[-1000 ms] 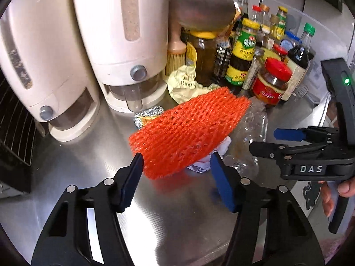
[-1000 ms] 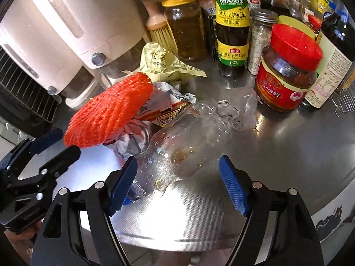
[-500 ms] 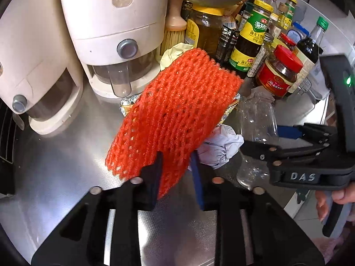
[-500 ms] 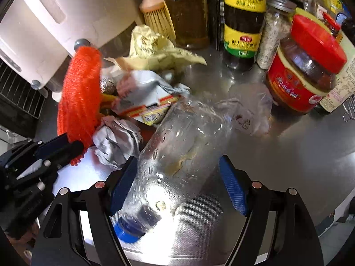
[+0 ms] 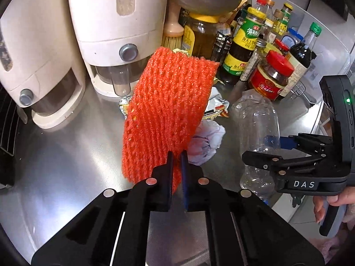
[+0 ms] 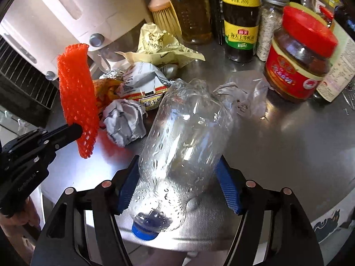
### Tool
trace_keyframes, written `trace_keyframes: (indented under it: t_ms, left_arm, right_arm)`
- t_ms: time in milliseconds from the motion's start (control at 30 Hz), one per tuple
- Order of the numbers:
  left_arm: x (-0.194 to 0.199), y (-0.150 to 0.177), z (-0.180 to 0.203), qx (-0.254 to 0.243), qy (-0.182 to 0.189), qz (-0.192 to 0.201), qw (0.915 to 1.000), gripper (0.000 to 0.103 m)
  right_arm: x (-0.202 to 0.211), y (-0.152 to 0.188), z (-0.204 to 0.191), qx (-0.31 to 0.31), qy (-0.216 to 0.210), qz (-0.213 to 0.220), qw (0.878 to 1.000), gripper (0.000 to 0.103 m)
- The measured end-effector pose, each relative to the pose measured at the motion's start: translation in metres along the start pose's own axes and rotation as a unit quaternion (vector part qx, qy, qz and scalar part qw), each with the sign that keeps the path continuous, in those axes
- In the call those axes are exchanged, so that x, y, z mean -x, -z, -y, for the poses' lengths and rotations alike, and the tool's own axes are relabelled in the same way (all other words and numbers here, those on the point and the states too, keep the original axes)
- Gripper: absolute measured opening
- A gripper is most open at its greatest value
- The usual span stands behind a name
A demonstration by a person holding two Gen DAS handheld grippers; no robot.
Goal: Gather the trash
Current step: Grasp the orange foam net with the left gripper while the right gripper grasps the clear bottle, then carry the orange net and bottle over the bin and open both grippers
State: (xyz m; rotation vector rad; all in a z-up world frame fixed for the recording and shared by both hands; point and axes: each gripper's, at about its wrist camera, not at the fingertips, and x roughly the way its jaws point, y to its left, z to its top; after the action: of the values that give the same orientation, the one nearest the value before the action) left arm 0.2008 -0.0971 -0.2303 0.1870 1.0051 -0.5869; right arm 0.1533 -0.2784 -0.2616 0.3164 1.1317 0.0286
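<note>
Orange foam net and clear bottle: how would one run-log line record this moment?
left hand-held gripper: shut on orange foam net, lifted | right hand-held gripper: closed around clear bottle | crumpled paper: on counter

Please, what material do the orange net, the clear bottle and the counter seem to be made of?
Orange net: seemingly soft foam mesh, matte; its open lattice bends where the left tongs pinch it.
Clear bottle: thin transparent plastic, glossy, dented, droplets inside, blue cap; it lies between the right tongs.
Counter: probably stainless steel, brushed, with blurred reflections.
</note>
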Motion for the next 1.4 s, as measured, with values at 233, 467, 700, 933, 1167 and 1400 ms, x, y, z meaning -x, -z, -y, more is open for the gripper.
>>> trace_keyframes:
  t_ms: [233,467,700,933,1167,1400]
  left_arm:
    - [0.027,0.026,0.011,0.009,-0.001,0.01,0.9999,0.005]
    - [0.054,0.069,0.029,0.019,-0.002,0.011,0.9997,0.005]
    - [0.073,0.114,0.043,0.035,0.006,0.001,0.9994,0.005]
    - [0.069,0.169,0.056,0.052,0.019,-0.036,0.9979,0.005]
    - [0.042,0.216,0.059,0.076,0.035,-0.087,0.9927,0.005]
    - [-0.011,0.264,0.054,0.117,0.048,-0.141,0.982,0.005]
  right_arm:
    - [0.025,0.025,0.001,0.006,-0.005,0.013,1.0,0.068]
    - [0.044,0.062,-0.011,0.025,-0.024,0.013,0.999,0.067]
    - [0.059,0.104,-0.017,0.037,-0.034,0.003,0.999,0.067]
    - [0.056,0.148,-0.013,0.049,-0.033,-0.028,0.998,0.067]
    - [0.024,0.193,-0.004,0.042,-0.023,-0.076,0.996,0.067]
    - [-0.03,0.227,0.004,0.042,0.005,-0.106,0.993,0.066]
